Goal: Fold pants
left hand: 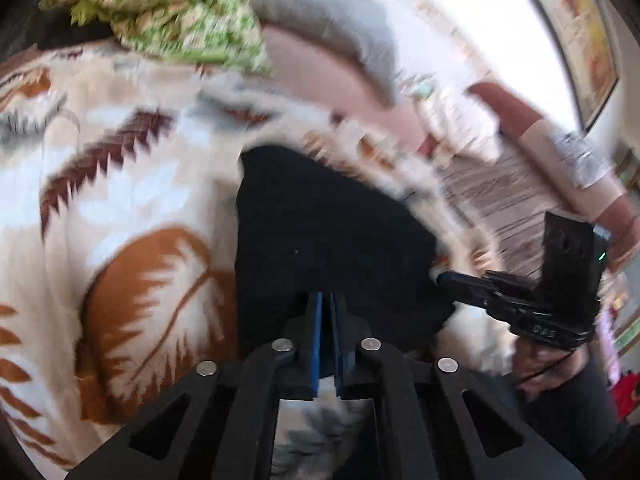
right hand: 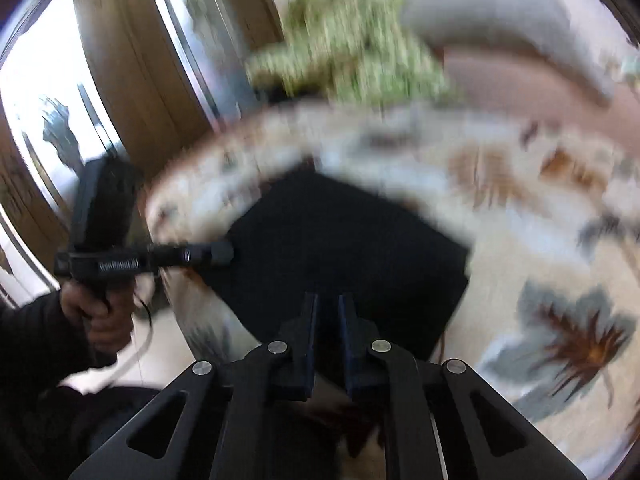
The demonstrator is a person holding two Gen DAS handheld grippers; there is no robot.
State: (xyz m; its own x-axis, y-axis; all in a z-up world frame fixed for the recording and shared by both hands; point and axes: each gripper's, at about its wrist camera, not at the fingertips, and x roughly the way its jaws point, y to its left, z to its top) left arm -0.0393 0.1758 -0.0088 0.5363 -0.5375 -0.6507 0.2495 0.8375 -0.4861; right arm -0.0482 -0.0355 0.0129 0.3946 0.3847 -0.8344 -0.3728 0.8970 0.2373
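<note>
Leaf-patterned blanket point(left hand: 120, 208) covers the bed; wooden door point(right hand: 120, 60) beyond.

White lettering runs along the side of the left gripper point(right hand: 224, 254) in the right wrist view, too blurred to read. Faint marks on the right gripper point(left hand: 444, 280) body, perhaps "DAS", cannot be read surely.

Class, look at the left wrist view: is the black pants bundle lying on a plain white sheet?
No. The black pants lie on a leaf-patterned blanket in cream, brown and grey.
</note>
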